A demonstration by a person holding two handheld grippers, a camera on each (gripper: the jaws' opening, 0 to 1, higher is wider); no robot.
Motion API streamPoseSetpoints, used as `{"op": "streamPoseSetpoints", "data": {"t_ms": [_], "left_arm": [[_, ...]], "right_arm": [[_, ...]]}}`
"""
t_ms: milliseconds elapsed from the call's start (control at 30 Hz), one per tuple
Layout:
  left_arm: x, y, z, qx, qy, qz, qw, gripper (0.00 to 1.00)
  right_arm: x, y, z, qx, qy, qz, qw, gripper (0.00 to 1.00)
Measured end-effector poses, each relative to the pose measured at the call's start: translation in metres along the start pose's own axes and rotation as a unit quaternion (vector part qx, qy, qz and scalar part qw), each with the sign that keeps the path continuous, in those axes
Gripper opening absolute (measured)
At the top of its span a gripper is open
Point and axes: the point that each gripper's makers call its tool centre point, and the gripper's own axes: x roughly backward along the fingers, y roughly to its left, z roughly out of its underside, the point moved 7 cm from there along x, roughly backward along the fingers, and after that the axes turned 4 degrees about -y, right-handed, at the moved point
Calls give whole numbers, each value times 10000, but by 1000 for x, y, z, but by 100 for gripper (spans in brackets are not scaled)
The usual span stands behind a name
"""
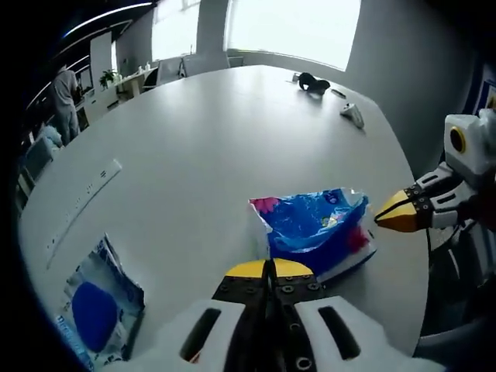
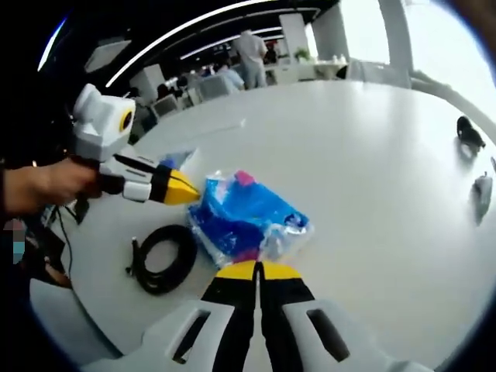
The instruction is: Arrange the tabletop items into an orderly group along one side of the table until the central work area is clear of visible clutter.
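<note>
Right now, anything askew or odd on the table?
Nothing spilled or damaged. The blue tissue pack lies crumpled and skewed near the table edge, between both shut grippers, left gripper and right gripper. A black cable coil lies loose beside it, and a blue packet sits apart.

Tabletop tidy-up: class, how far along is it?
Done: nothing grouped; the blue packet, black cable and far items lie scattered. In hand: both hand-held grippers, left and right, shut, meet at the blue tissue pack. Left: gather everything along one side.
</note>
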Motion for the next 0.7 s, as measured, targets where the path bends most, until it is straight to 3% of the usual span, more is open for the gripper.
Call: {"op": "streamPoseSetpoints", "data": {"t_ms": [400,700], "left_arm": [[20,14,-12,472,-446,-326,9974,0],[26,22,-9,819,-556,-538,9936,0]], "right_arm": [[-12,3,-27,368,-98,-160,9991,0],[-25,3,-46,585,-113,-271,9979,0]]}}
